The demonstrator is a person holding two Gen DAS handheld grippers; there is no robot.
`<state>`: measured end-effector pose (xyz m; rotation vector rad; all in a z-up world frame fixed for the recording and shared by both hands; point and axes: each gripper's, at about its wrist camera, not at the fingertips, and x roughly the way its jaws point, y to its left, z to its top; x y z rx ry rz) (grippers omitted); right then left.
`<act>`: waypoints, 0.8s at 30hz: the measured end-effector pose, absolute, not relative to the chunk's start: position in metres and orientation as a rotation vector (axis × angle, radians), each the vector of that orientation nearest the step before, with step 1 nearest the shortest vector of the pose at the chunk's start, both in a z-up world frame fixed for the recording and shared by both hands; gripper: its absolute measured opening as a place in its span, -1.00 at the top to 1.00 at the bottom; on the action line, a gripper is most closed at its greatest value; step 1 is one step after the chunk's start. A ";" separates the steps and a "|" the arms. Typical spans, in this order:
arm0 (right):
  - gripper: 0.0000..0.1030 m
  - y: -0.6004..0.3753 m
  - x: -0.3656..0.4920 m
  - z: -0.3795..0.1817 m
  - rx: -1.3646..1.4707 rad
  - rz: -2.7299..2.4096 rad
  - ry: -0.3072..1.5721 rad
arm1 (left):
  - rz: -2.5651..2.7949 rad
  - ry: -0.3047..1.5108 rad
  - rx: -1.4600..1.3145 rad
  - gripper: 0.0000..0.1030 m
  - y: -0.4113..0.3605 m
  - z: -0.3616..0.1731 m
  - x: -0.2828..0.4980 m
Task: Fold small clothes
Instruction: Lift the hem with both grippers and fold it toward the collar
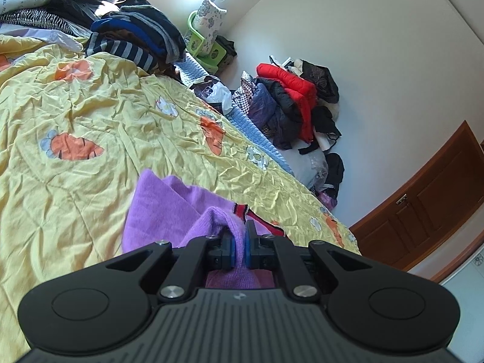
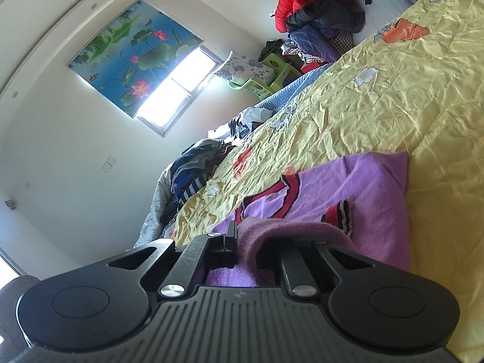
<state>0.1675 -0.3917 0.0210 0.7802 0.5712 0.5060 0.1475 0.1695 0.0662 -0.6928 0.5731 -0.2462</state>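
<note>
While pinched, purple sweater [image 2: 357, 187], collar toward window [image 2: 178, 90]

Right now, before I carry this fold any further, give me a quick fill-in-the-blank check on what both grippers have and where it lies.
1. The left gripper is shut on a fold of the ____ sweater.
2. The sweater's trim is striped ____, white and black.
3. The sweater lies on a ____ bedspread printed with carrots.
4. The right gripper also holds the ____.

Missing words: purple; red; yellow; sweater
</note>
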 end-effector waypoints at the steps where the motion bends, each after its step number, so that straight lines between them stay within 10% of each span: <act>1: 0.77 -0.391 0.172 0.020 0.782 0.504 0.574 | -0.242 0.577 -0.693 0.88 0.170 0.065 0.153; 24: 0.77 -0.395 0.254 -0.022 0.797 0.407 0.677 | -0.166 0.709 -0.649 0.88 0.156 0.022 0.255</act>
